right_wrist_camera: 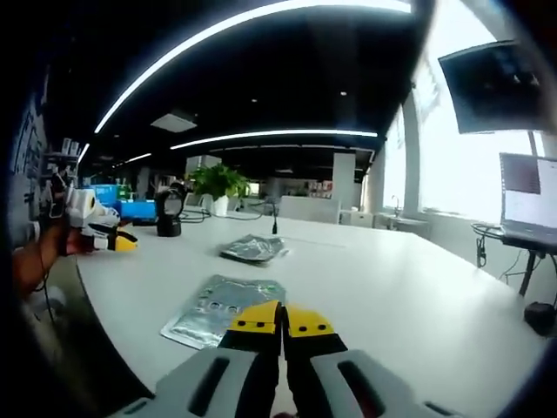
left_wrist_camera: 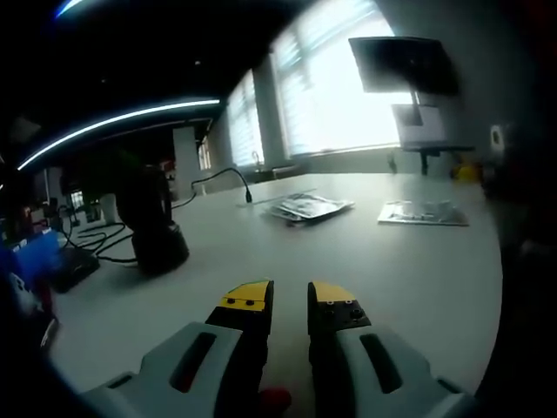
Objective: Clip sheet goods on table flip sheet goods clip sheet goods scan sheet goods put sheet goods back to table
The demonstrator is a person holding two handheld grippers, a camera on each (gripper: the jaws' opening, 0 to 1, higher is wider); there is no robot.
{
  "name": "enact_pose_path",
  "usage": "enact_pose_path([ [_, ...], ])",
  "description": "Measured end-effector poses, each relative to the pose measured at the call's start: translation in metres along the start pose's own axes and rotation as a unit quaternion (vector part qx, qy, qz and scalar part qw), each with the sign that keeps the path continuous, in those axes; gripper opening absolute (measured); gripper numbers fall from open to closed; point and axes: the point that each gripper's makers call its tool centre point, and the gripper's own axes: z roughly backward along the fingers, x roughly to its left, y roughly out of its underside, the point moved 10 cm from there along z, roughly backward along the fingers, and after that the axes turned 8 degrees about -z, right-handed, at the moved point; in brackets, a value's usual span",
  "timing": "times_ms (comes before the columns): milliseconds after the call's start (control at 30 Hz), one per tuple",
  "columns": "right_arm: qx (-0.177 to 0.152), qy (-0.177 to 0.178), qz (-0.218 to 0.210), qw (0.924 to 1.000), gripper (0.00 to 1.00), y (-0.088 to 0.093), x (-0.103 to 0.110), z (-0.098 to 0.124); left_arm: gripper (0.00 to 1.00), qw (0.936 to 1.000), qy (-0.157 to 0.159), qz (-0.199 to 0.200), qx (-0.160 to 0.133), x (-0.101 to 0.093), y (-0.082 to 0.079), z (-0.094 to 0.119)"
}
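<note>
A flat silver sheet pouch [right_wrist_camera: 218, 312] lies on the white table [right_wrist_camera: 392, 287], just ahead and left of my right gripper [right_wrist_camera: 283, 306], whose yellow-tipped jaws are pressed together with nothing seen between them. Farther back lies a crumpled pile of silver pouches [right_wrist_camera: 252, 249]. In the left gripper view that pile [left_wrist_camera: 309, 207] and a flat pouch [left_wrist_camera: 424, 212] lie far across the table [left_wrist_camera: 392, 279]. My left gripper [left_wrist_camera: 290, 294] hovers over bare table, jaws a little apart and empty. The left gripper [right_wrist_camera: 120, 238] also appears at the table's left edge, held by a hand [right_wrist_camera: 35, 257].
A black scanner stand [left_wrist_camera: 157, 228] with cables [left_wrist_camera: 104, 239] stands left of the left gripper; the same stand [right_wrist_camera: 168, 213] sits at the back beside a potted plant [right_wrist_camera: 218, 183]. A monitor [left_wrist_camera: 405, 65] and bright windows lie beyond. A laptop [right_wrist_camera: 526, 187] sits at right.
</note>
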Motion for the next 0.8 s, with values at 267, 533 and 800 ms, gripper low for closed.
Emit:
enact_pose_path([
  [267,-0.002,-0.006,0.013,0.9999,0.0,-0.024,0.004,-0.011,0.08,1.0,0.0,0.003,-0.006,0.0,-0.001,0.002],
  [533,0.022,-0.019,0.035,0.9989,0.0,-0.033,0.009,-0.022,0.08,1.0,0.002,0.002,-0.008,0.0,-0.001,0.002],
  [800,0.046,-0.018,0.064,0.9967,0.0,-0.045,0.013,-0.036,0.08,0.9999,0.003,0.003,-0.01,0.0,-0.001,0.001],
])
